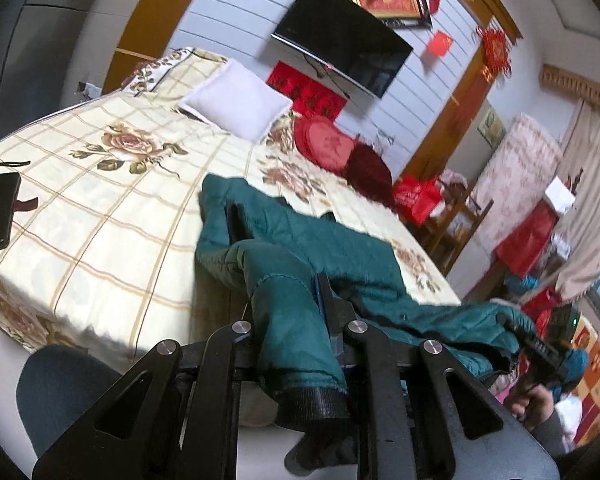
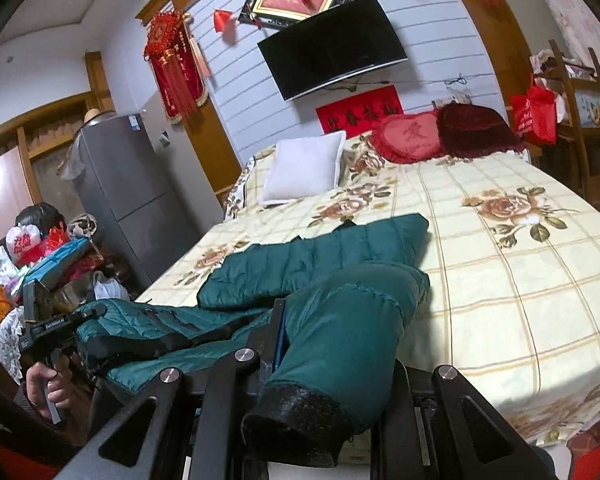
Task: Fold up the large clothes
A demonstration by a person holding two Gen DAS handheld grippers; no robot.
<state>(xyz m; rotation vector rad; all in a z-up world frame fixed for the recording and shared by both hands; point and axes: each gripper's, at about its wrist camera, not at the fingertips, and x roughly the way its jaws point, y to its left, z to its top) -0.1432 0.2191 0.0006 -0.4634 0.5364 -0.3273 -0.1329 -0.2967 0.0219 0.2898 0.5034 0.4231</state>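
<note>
Teal quilted jacket with black cuffs, body sprawled on bed, sleeves seemingly lifted toward cameras.

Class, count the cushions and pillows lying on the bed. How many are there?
3, all at the head of the bed: a white pillow, a red heart cushion beside it, and a maroon cushion at the end. More may be hidden.

Both cams sit low at the foot of the bed, looking up its length toward the wall TV. The left wrist view is tilted, with the TV leaning right; the right wrist view is straighter. Each has a teal sleeve right at the lens. Both catch the TV, white pillow and jacket.
</note>
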